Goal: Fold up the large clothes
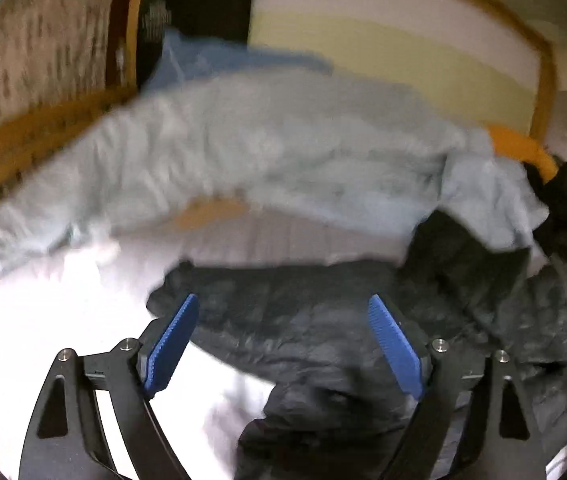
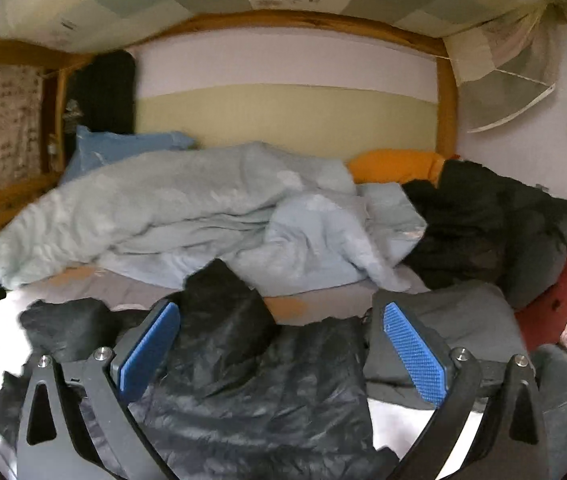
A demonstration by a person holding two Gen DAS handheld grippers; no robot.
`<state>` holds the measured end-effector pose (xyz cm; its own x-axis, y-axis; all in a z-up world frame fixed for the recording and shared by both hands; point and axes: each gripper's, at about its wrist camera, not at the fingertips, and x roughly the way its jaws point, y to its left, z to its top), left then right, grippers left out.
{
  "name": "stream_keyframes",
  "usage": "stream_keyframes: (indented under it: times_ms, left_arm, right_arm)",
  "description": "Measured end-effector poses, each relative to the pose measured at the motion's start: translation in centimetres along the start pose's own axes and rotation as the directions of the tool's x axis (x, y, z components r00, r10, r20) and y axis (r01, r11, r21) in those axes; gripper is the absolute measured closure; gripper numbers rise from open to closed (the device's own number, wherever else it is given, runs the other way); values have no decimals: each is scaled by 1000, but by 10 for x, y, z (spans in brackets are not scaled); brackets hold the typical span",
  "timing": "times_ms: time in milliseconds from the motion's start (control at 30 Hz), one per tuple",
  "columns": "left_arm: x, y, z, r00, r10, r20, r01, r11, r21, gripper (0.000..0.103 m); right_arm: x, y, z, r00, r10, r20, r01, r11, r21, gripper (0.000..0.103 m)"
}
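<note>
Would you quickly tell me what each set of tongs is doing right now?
Left tongs: open, holding nothing, above the dark puffer jacket.
Right tongs: open, empty.

Between the spread fingers of the right tool (image 2: 281, 350) lies a dark quilted jacket (image 2: 267, 392) of thin, faintly shiny synthetic cloth, and the fingers' blue pads (image 2: 413, 356) look like rubbery plastic with a fine knobbly grain, set on matt black plastic arms with bright metal screw heads. Beyond the tool, a pale blue duvet (image 2: 187, 204) of soft, matt, creased cloth is heaped on a white sheet (image 1: 55, 320). The bed frame (image 2: 445, 100) behind it is varnished orange-brown wood with a slight gloss.
</note>
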<state>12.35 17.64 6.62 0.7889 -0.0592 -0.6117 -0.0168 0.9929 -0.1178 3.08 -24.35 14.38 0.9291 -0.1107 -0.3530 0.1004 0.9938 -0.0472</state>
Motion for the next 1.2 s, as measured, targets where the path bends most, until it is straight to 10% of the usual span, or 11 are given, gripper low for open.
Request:
stream_keyframes:
  times_ms: [167,633,700,833,967,1033,1100,1200]
  left_arm:
    - [56,13,-9,965,-112,-237,93,992,-91,19]
    - [107,-59,-29,930,-30,-365,92,984,152,18]
    - [116,-55,-35,921,3,-390,66,984,163,30]
    - [120,-26,-28,924,51,-380,-25,997,75,101]
    - [92,18,-2,952,133,-276,-151,988,-45,102]
    - [75,32,8,922,340,-186,-342,939,21,103]
    - [64,53,15,847,517,-125,-517,855,42,103]
    - [55,96,18,818,546,-183,-566,821,-80,103]
  right_arm:
    - [41,22,7,991,129,-46,-128,992,15,0]
    - [74,20,-14,951,204,-234,-224,972,-64,2]
    - [74,19,-15,948,200,-246,-225,971,-76,3]
    - [81,21,-19,937,203,-285,-226,973,-51,3]
    - [88,27,-27,930,184,-317,-215,974,-66,3]
    - [95,30,-34,926,149,-347,-195,975,-102,3]
    - [111,32,-47,907,95,-410,-168,975,-145,3]
    - [139,21,-69,855,82,-511,-154,983,-101,3]
